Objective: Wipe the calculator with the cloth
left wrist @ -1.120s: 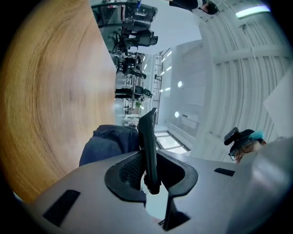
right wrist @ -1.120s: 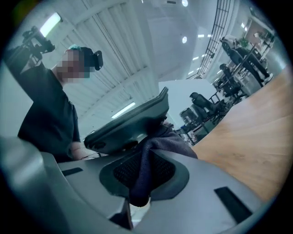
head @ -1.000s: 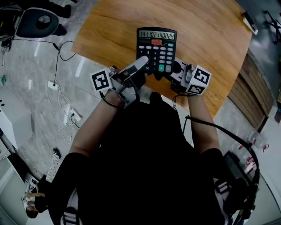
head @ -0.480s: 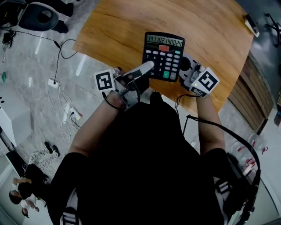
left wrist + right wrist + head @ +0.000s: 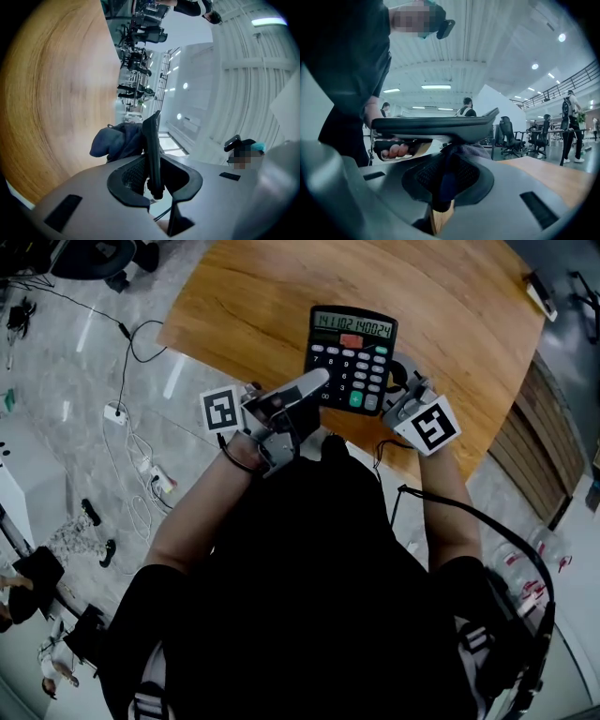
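Calculator [image 5: 352, 357] is held up over the near part of a brown wooden tabletop [image 5: 244, 296]. Around the tabletop is a shiny grey floor [image 5: 75, 427] with thin cables [image 5: 127, 343] lying on it. The calculator is black, with a strip of numbers showing on top, one red key and one green key. The left gripper [image 5: 152, 176] has its jaws clamped on the calculator's thin lower edge. The right gripper [image 5: 447, 183] has its jaws pinched on a dark blue cloth [image 5: 464, 152], which touches the calculator's right side.
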Demonstrator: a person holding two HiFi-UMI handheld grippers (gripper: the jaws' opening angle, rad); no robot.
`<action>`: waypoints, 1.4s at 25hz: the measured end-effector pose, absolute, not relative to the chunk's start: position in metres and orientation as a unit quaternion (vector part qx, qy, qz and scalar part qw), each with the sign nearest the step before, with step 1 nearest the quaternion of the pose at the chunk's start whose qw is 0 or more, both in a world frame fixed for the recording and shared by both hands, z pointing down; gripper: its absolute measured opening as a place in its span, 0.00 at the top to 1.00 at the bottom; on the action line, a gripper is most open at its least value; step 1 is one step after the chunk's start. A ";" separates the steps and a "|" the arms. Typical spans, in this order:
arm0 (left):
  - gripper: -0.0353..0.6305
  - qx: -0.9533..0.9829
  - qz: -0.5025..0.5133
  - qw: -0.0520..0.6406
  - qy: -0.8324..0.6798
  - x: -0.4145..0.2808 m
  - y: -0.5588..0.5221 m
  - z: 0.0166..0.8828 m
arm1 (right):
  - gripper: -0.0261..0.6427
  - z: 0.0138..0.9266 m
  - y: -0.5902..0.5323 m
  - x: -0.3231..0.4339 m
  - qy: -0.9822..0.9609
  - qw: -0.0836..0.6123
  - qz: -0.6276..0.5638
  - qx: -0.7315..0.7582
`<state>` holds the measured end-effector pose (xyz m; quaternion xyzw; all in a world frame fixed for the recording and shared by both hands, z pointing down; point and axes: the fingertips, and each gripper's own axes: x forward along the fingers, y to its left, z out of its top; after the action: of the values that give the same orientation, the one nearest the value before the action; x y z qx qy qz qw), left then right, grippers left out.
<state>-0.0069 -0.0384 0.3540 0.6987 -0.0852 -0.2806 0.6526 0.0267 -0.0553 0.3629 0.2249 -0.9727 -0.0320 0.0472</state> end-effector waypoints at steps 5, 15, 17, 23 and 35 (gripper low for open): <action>0.84 0.695 -0.291 0.650 -0.099 -0.007 -0.038 0.352 | 0.89 0.373 -0.013 0.010 -0.976 0.074 -0.065 0.196; 0.84 0.688 -0.281 0.664 -0.076 -0.005 -0.038 0.351 | 0.89 0.380 -0.052 0.011 -0.958 0.082 -0.070 0.265; 0.84 0.688 -0.276 0.667 -0.067 -0.005 -0.037 0.351 | 0.89 0.375 -0.067 0.013 -0.954 0.072 -0.069 0.282; 0.84 0.687 -0.283 0.666 -0.070 -0.005 -0.038 0.352 | 0.89 0.369 -0.055 0.009 -0.958 0.060 -0.089 0.267; 0.84 0.708 -0.284 0.638 -0.103 -0.007 -0.038 0.352 | 0.89 0.363 -0.007 0.049 -0.953 0.079 -0.107 0.272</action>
<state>-0.0071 -0.0382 0.3522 0.7082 -0.1030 -0.2843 0.6379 0.0489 -0.0069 0.3626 0.2717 -0.9531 -0.1070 0.0793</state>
